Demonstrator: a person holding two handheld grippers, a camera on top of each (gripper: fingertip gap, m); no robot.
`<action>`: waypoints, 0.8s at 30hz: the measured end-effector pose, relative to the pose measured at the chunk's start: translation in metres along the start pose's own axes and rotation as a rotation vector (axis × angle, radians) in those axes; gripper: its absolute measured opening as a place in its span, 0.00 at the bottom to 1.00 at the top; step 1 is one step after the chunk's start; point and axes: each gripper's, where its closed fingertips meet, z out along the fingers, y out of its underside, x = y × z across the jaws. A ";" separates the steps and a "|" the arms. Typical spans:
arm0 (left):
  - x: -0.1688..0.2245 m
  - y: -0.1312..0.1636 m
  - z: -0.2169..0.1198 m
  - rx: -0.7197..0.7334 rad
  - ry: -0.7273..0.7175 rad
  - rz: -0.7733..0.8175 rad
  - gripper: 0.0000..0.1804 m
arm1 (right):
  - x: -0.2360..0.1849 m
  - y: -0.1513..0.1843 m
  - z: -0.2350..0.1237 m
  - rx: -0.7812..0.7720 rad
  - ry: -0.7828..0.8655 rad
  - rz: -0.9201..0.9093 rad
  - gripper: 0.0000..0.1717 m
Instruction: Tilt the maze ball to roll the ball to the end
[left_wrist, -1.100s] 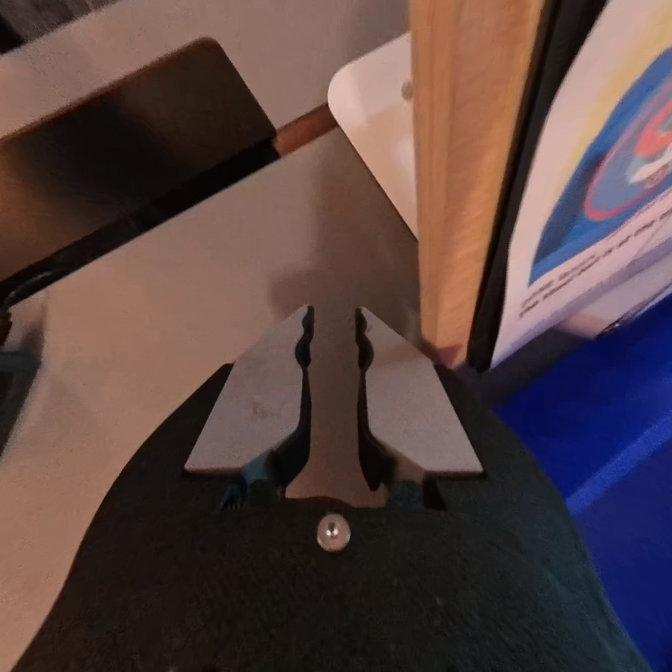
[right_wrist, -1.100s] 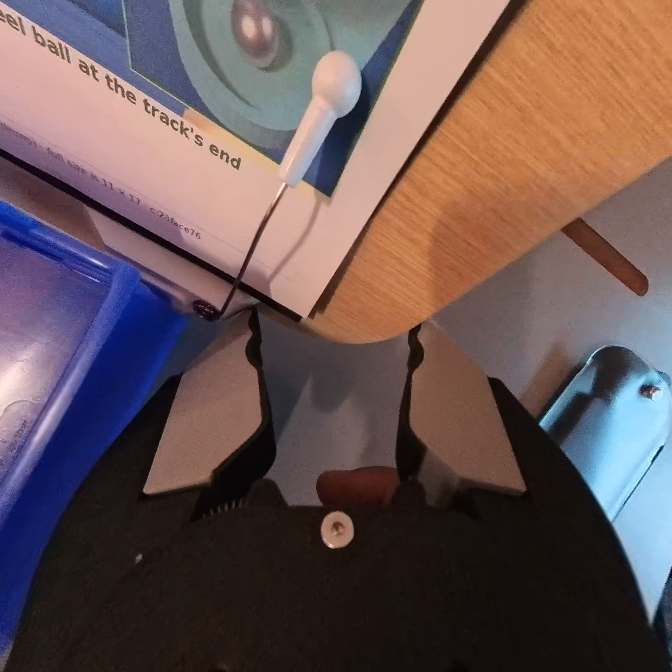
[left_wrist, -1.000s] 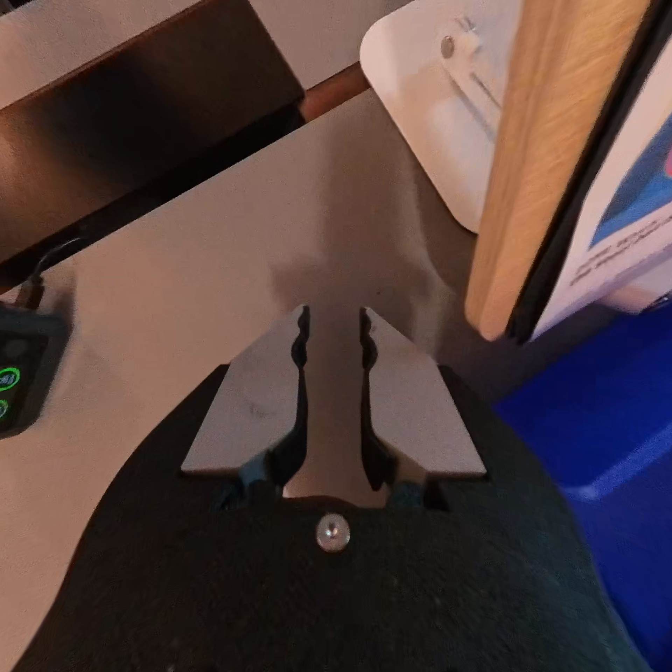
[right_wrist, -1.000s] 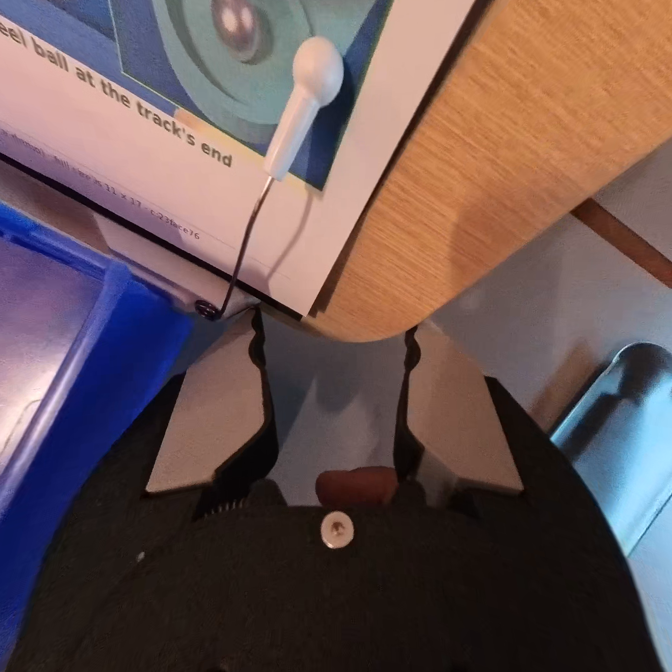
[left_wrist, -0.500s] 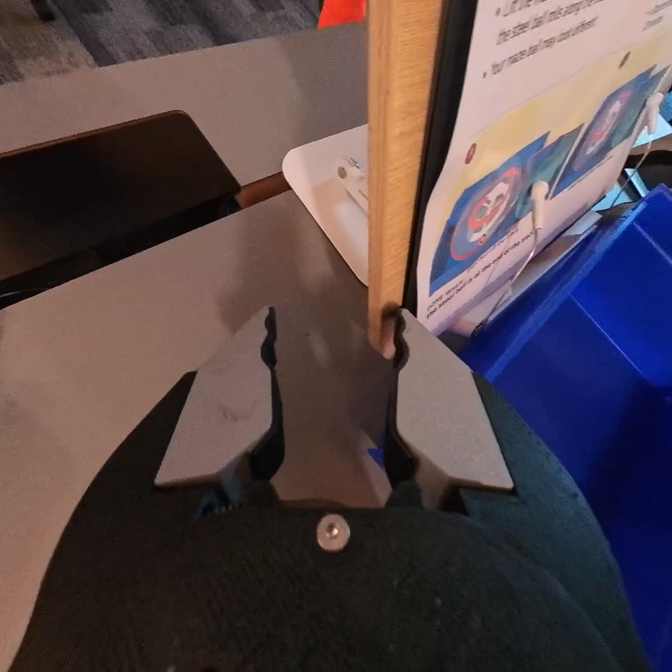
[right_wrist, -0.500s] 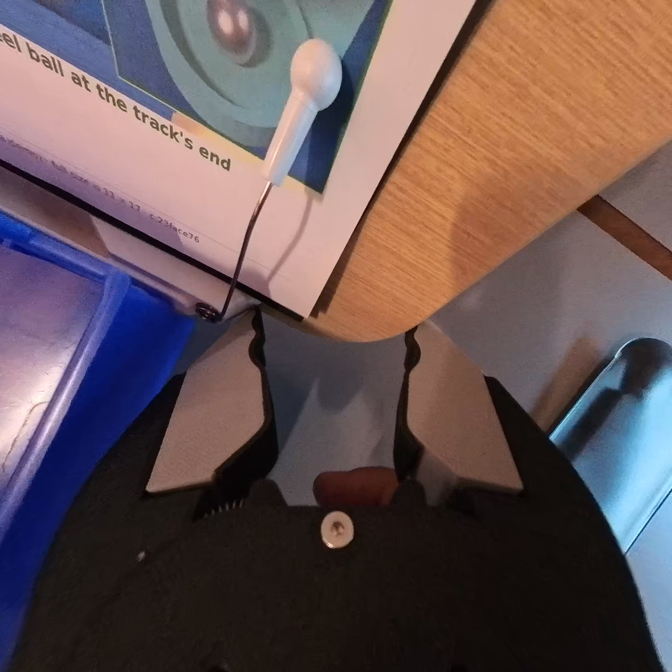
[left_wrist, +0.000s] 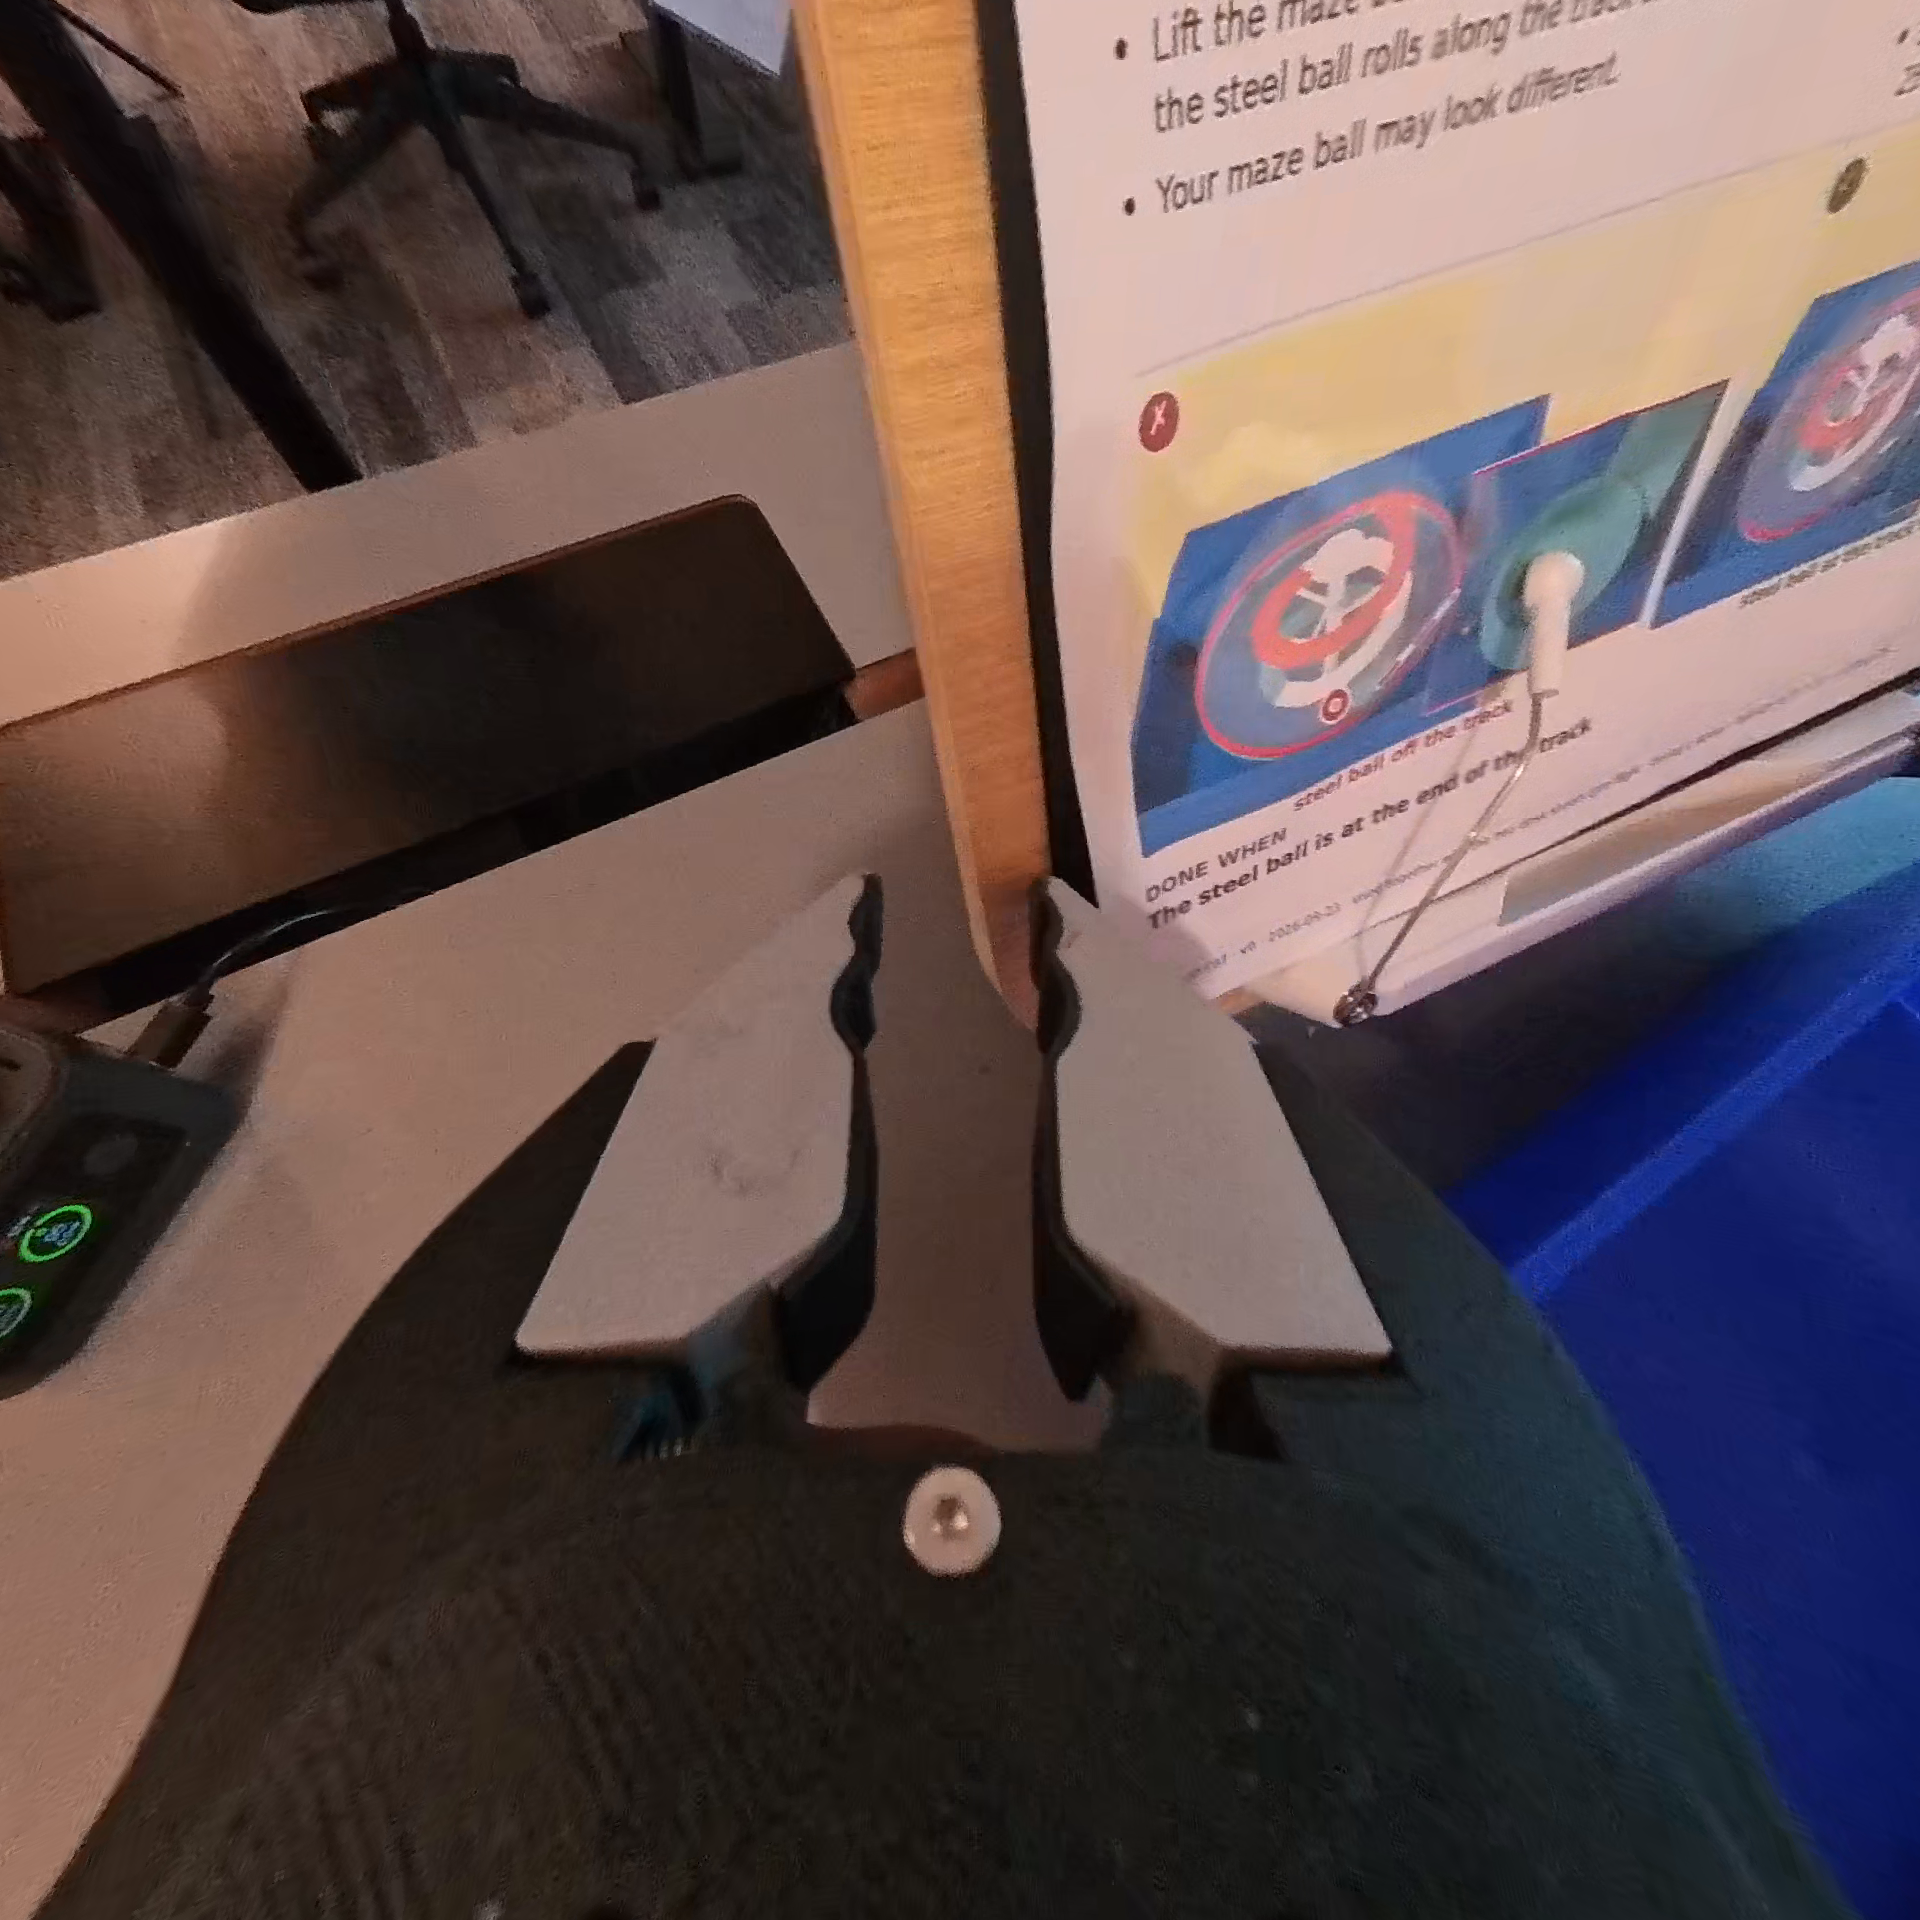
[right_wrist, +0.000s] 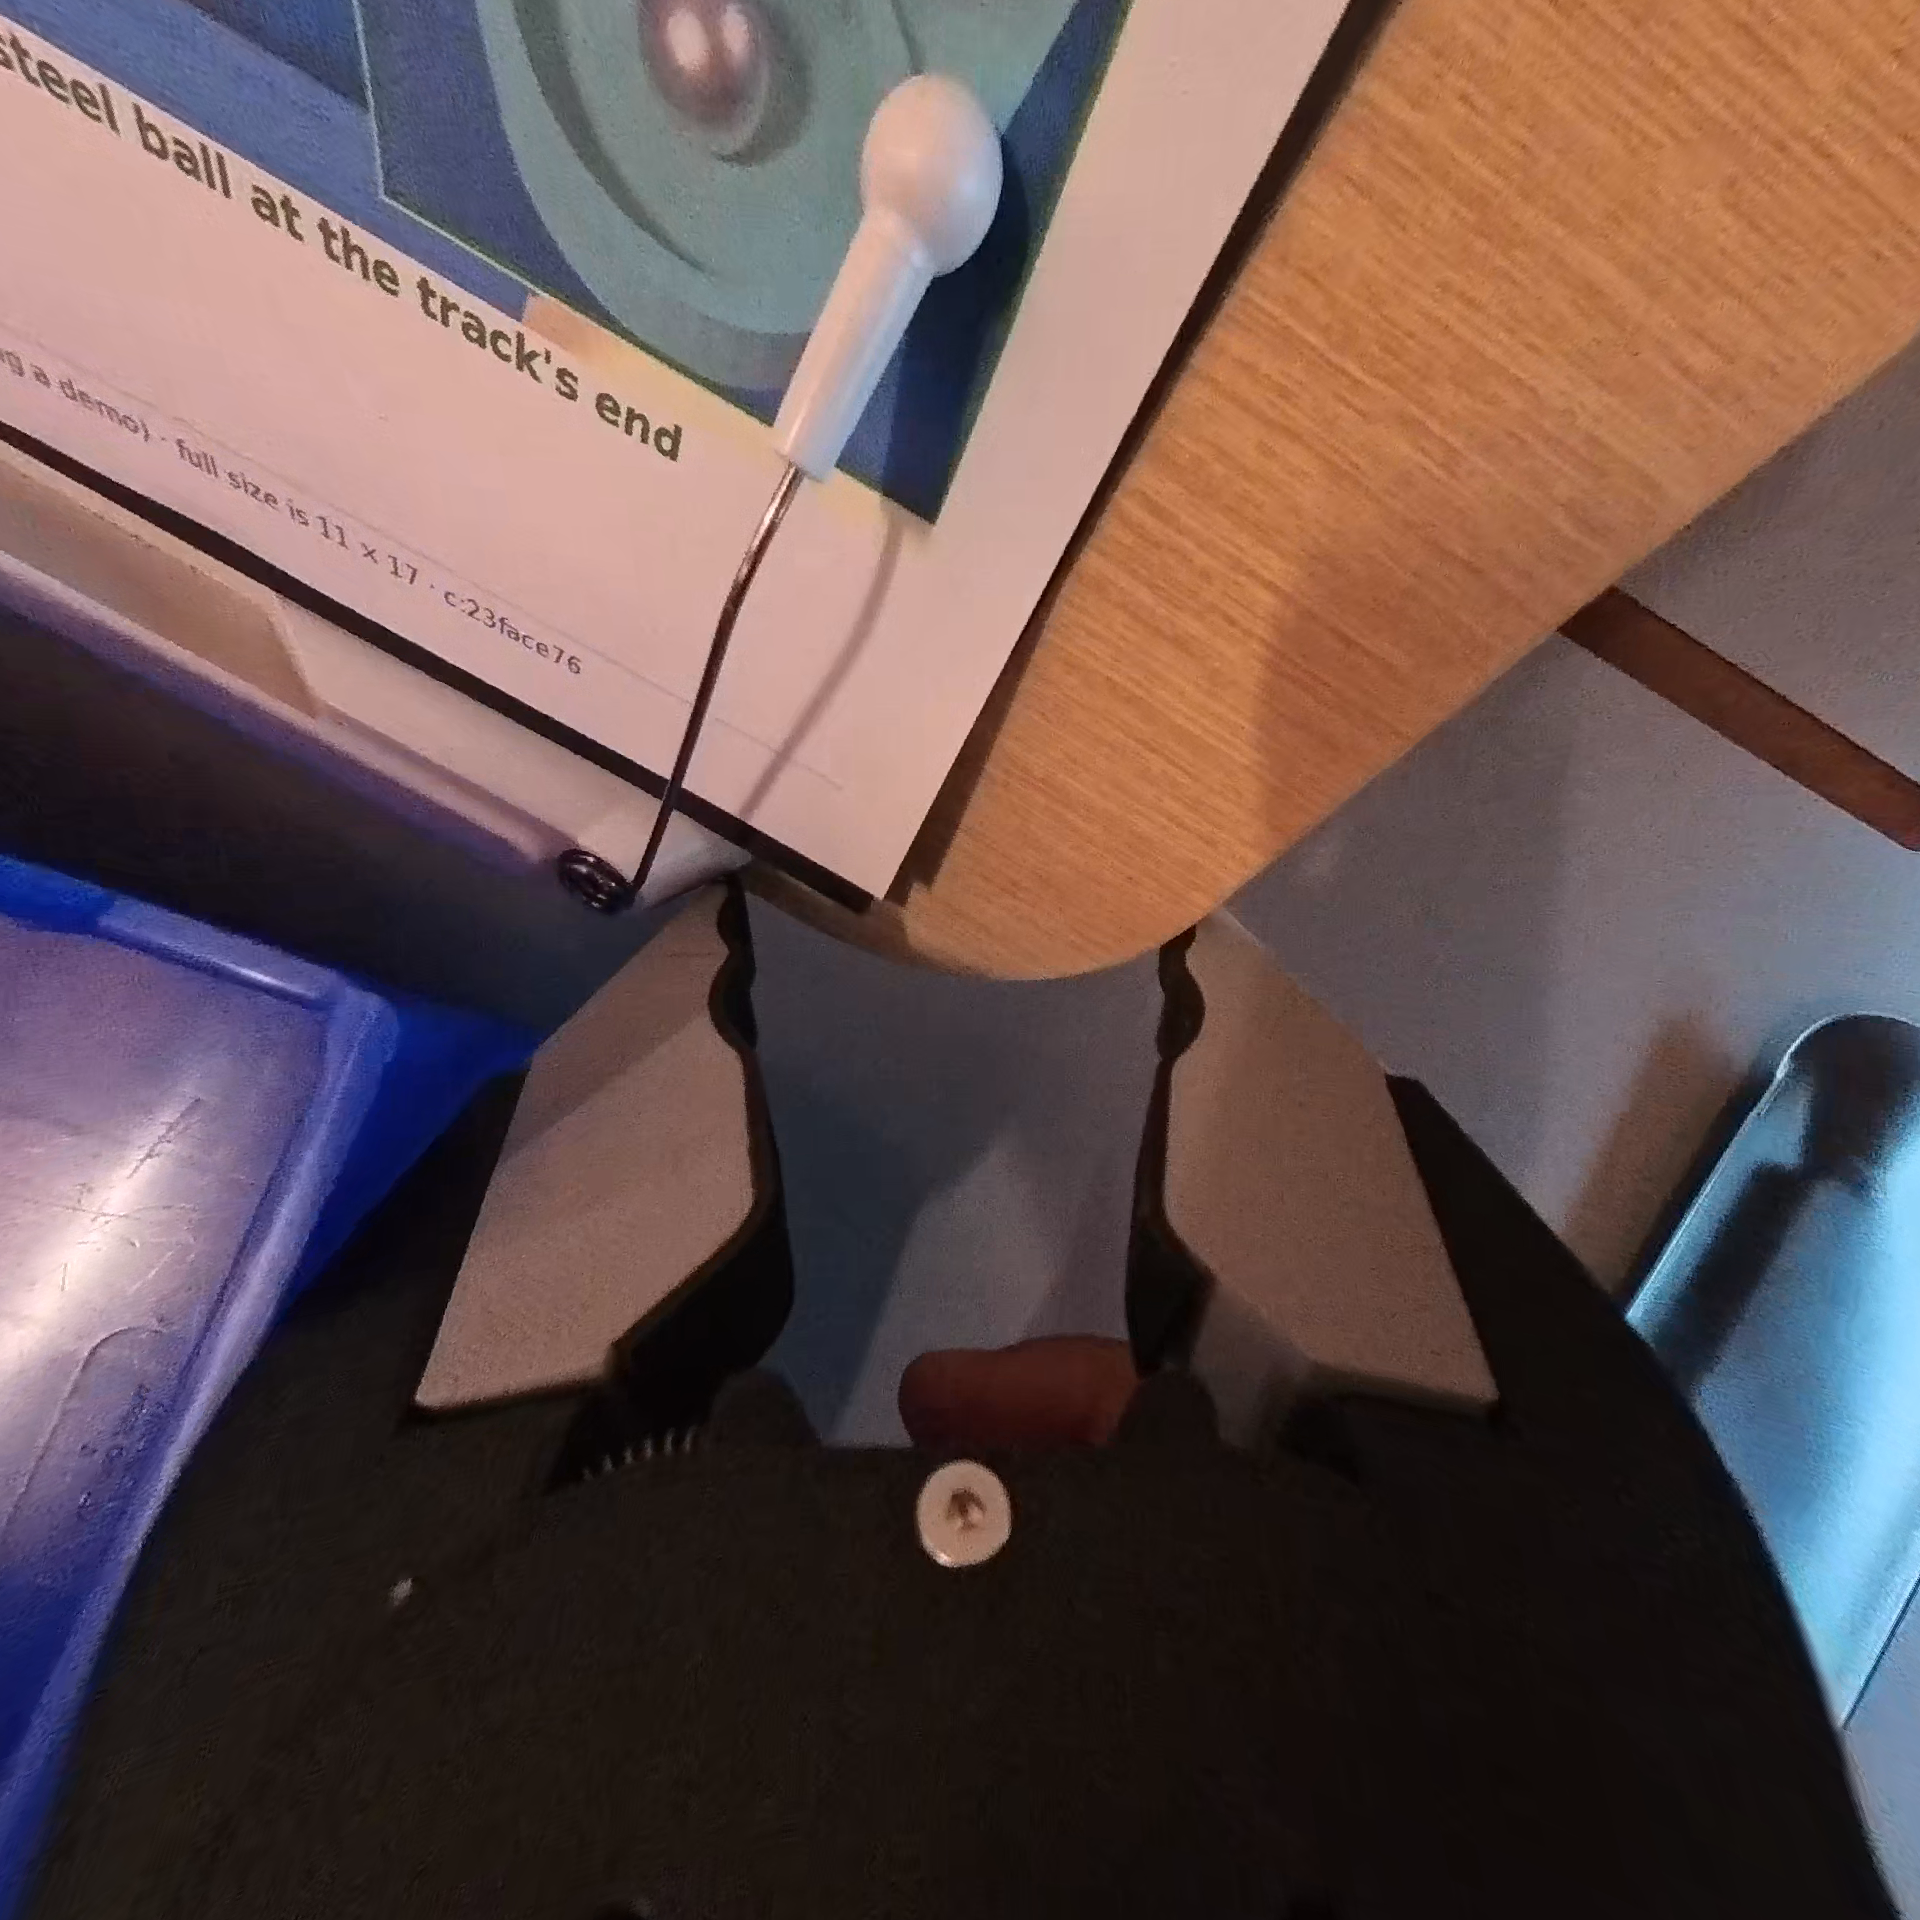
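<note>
**Q:** While both grippers sit at the upright light-wood board (left_wrist: 940, 436), how do their claws stand, and where is the maze ball?

**A:** Left gripper (left_wrist: 951, 956): fingers apart with nothing clamped; the board's lower edge stands between them, against the right fingertip (left_wrist: 1070, 966) and clear of the left one. Right gripper (right_wrist: 956, 987): fingers spread wide and bare, the board's rounded corner (right_wrist: 1049, 935) just beyond them. The maze ball shows in neither view; the deep-blue plastic bin (left_wrist: 1714, 1299) lies beside the board, and whether the ball is in it cannot be told.

**Q:** How should the step in hand be done well?

**A:** Judged from this, both grippers should draw clear of the board, turn toward the bin, and find the ball before closing on anything.

**Q:** What writing is present?

**A:** A white printed instruction sheet (left_wrist: 1403, 260) with colour photographs, held by a white-headed wire clip (right_wrist: 904, 260), carries legible lines; they are not repeated here. No brand mark is seen.
</note>
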 end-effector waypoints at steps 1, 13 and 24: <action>0.002 0.001 0.000 -0.009 0.011 -0.004 0.12 | 0.000 0.000 0.000 0.003 -0.004 0.003 0.44; 0.005 0.022 -0.057 -0.150 0.208 -0.016 0.30 | 0.052 0.053 -0.043 -0.167 0.075 0.055 0.45; 0.025 0.025 -0.029 -0.216 0.090 0.098 0.19 | -0.037 0.013 -0.082 -0.057 -0.143 -0.132 0.52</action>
